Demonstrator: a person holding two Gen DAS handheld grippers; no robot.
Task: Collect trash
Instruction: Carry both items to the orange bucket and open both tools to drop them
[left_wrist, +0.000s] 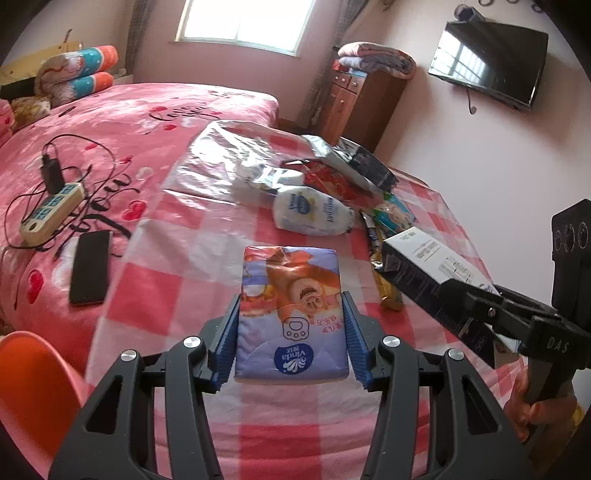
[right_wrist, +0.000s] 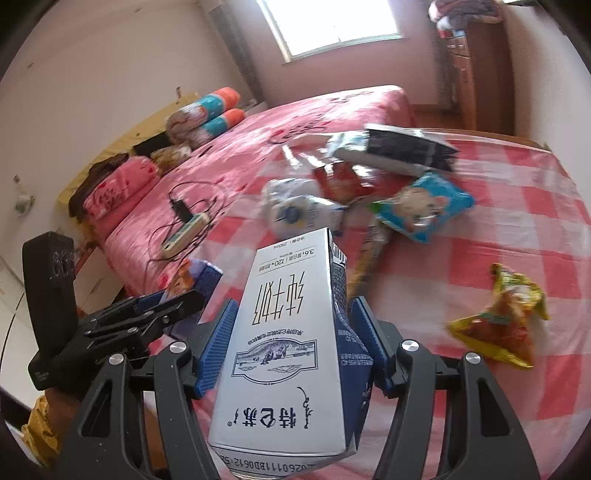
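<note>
My left gripper (left_wrist: 291, 314) is shut on a purple Vinda tissue pack (left_wrist: 290, 302), held just above the red-checked tablecloth (left_wrist: 184, 266). My right gripper (right_wrist: 291, 325) is shut on a white and navy milk carton (right_wrist: 288, 350), lifted above the table; the carton also shows in the left wrist view (left_wrist: 432, 273). A heap of trash lies further back: a white pouch (left_wrist: 314, 216), a red wrapper (left_wrist: 332, 181), a black-and-silver bag (left_wrist: 354, 158), a blue snack bag (right_wrist: 424, 206) and a crumpled yellow wrapper (right_wrist: 506, 321).
A pink bed (left_wrist: 110, 122) borders the table on the left, with a power strip (left_wrist: 51, 212), a charger and a black phone (left_wrist: 90, 267) on it. An orange chair (left_wrist: 33, 384) stands at the near left. A wooden cabinet (left_wrist: 362, 99) and a wall TV (left_wrist: 487, 62) are behind.
</note>
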